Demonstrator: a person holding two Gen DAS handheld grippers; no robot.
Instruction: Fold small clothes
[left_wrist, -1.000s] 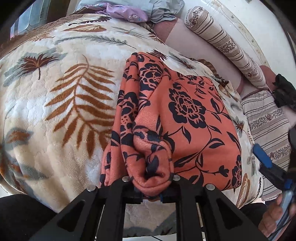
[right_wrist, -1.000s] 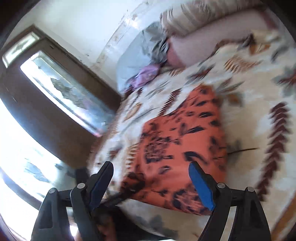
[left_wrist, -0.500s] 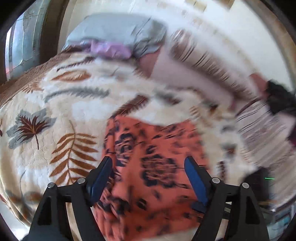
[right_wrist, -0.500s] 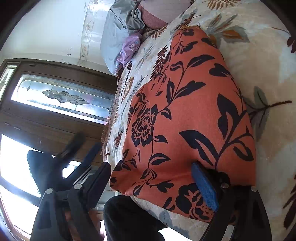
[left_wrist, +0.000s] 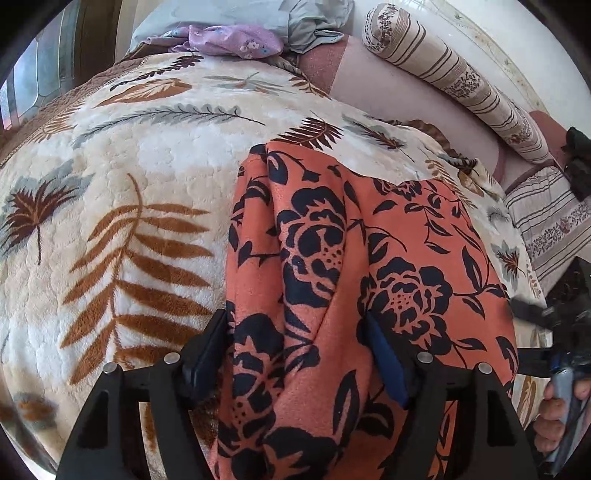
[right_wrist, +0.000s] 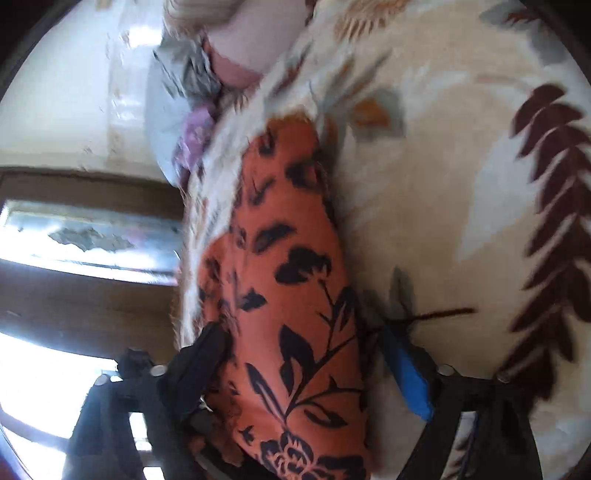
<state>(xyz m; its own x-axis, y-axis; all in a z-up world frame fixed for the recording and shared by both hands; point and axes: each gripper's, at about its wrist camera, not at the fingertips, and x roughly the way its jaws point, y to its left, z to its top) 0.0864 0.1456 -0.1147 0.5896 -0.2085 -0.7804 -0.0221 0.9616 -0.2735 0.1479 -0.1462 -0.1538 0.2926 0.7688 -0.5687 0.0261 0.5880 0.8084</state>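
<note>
The left gripper (left_wrist: 299, 354) has its jaws wide apart, straddling the near edge of the orange floral garment (left_wrist: 369, 258). A raised fold of the cloth runs between the fingers; the blue-padded finger (left_wrist: 384, 365) touches the fabric. The right gripper (right_wrist: 310, 369) is likewise spread wide, with the garment's edge passing between its fingers; that view is motion-blurred, so contact cannot be confirmed. The garment lies folded on the leaf-print blanket (left_wrist: 129, 221), near its front edge. Beyond it, at the far side of the bed, are a purple cloth (left_wrist: 236, 38), grey bedding (left_wrist: 303, 18) and a striped bolster (left_wrist: 454, 74).
</note>
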